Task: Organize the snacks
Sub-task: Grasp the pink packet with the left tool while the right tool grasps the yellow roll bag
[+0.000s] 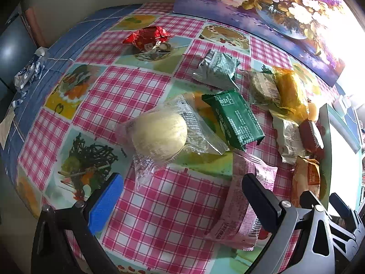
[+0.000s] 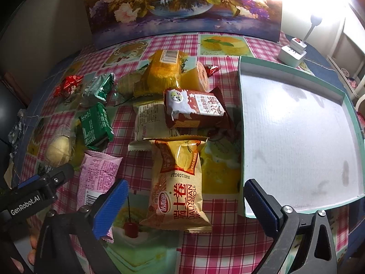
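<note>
Several wrapped snacks lie on a checked tablecloth. In the left wrist view my left gripper (image 1: 182, 194) is open above the cloth, just short of a clear-wrapped pale round cake (image 1: 159, 134); a pink packet (image 1: 244, 205) lies under its right finger. A dark green packet (image 1: 235, 118), a silver-green packet (image 1: 216, 68) and a red packet (image 1: 148, 37) lie farther off. In the right wrist view my right gripper (image 2: 184, 203) is open around the near end of a tan Swiss roll packet (image 2: 180, 182). A brown-and-white packet (image 2: 196, 107) and an orange packet (image 2: 164, 73) lie beyond.
A shallow white box lid with a green rim (image 2: 296, 123) sits right of the snacks. A flower painting (image 2: 182, 6) leans at the table's back. A white power adapter (image 2: 293, 54) stands behind the lid. A crumpled blue-white wrapper (image 1: 28, 72) lies at the left table edge.
</note>
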`<act>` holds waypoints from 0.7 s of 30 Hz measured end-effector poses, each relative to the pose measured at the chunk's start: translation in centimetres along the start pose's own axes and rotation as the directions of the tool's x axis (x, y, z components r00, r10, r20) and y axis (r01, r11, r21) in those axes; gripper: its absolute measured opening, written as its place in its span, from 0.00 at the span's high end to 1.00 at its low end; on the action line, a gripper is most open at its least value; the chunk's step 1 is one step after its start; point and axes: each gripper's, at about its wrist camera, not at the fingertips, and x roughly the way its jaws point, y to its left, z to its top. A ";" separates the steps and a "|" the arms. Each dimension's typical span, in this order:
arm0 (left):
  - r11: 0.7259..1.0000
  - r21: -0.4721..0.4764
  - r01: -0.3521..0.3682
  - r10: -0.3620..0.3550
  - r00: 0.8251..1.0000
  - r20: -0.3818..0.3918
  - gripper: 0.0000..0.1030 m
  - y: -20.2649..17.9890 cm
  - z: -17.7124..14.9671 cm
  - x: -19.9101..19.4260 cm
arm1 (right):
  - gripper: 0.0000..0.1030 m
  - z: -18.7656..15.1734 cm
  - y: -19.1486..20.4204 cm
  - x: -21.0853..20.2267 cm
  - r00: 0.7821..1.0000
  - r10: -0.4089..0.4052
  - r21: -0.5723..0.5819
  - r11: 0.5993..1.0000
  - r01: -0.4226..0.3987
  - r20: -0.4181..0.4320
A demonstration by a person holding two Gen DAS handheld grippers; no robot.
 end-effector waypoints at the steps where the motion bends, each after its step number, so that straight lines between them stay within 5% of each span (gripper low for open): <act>1: 1.000 -0.001 0.001 -0.001 1.000 0.003 0.00 0.1 0.1 0.0 | 0.02 0.2 -0.1 -0.3 1.000 -0.006 0.000 1.000 0.006 0.017; 4: 1.000 -0.003 0.010 -0.010 1.000 0.007 0.00 0.1 0.0 -0.2 | 0.03 0.5 -0.1 -1.0 0.998 -0.007 -0.003 1.000 0.007 0.066; 13: 1.000 -0.027 0.001 -0.001 1.000 -0.011 0.00 0.9 0.3 -0.4 | 0.17 0.1 1.0 0.6 0.999 0.049 -0.032 0.998 -0.049 -0.003; 21: 0.996 0.077 0.036 -0.035 0.999 -0.020 0.00 -1.4 0.2 -0.4 | 0.30 -0.3 -0.8 1.9 0.997 0.031 0.060 0.998 -0.027 -0.069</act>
